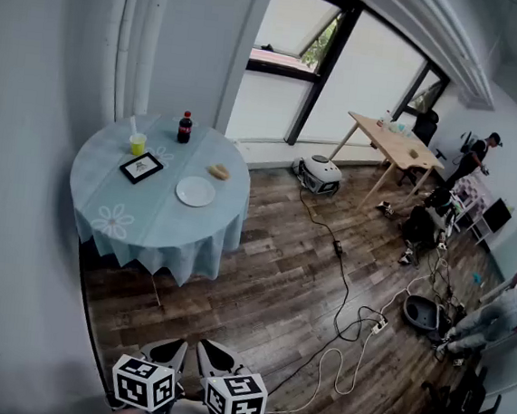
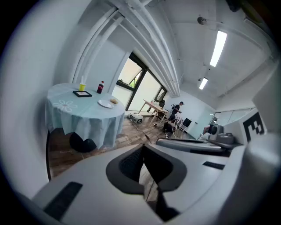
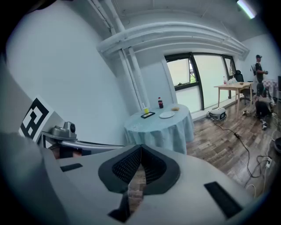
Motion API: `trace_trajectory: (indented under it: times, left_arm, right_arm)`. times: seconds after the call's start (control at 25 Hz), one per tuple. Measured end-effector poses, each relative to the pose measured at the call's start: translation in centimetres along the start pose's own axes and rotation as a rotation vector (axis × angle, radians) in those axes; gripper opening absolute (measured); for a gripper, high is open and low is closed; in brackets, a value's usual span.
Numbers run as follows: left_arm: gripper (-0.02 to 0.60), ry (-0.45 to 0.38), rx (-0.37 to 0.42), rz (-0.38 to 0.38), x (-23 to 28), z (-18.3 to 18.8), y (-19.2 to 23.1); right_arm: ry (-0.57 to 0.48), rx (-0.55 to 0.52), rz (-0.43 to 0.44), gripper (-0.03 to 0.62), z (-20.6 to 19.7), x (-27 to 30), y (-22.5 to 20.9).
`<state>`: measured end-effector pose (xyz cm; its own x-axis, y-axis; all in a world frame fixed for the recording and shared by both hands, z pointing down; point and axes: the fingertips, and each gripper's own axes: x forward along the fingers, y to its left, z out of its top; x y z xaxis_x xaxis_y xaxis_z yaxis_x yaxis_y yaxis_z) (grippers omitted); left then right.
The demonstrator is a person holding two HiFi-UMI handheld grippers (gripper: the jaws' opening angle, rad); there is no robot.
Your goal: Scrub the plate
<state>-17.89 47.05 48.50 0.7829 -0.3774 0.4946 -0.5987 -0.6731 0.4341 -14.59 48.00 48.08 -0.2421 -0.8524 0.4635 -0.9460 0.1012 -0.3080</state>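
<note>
Pale blue cloth with white flower prints covered the round table (image 1: 121,220) at the far left of the room. The white plate (image 1: 195,191) lay on the right part of that table, well apart from both grippers. Just beyond the plate sat a small tan lump (image 1: 218,171) (a sponge or a bun, too small to tell). Left of the plate lay a flat black frame (image 1: 141,167), and farther back stood a yellow cup (image 1: 137,143) and a dark bottle (image 1: 185,127) with a red cap and a red label; the label's print was too small to read.

The left gripper (image 2: 143,151) was held low at the near edge of the room, its jaws pressed together with nothing between them. The right gripper (image 3: 140,151) was beside it, jaws likewise together and empty. Each carried a cube of black-and-white square markers, which bore patterns and no words.

Dark wood planks made up the floor (image 1: 260,284), with cables (image 1: 343,323) trailing across it. A white round machine (image 1: 321,174) sat by the window, and a wooden table (image 1: 394,142) stood far right, where several people were gathered.
</note>
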Motion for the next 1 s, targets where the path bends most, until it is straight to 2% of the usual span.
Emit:
trace_trajectory:
  times: [0.44, 0.8, 1.0]
  left_arm:
    - [0.008, 0.005, 0.005, -0.001, -0.5, 0.0, 0.8]
    - [0.008, 0.005, -0.035, -0.021, -1.0, -0.3, 0.4]
    - [0.008, 0.027, -0.016, -0.026, -0.8, -0.6, 0.2]
  right_arm:
    - [0.034, 0.0, -0.009, 0.034, -0.4, 0.9, 0.7]
    - [0.041, -0.006, -0.003, 0.034, -0.7, 0.1, 1.4]
    - [0.043, 0.018, -0.008, 0.034, -1.0, 0.0, 1.3]
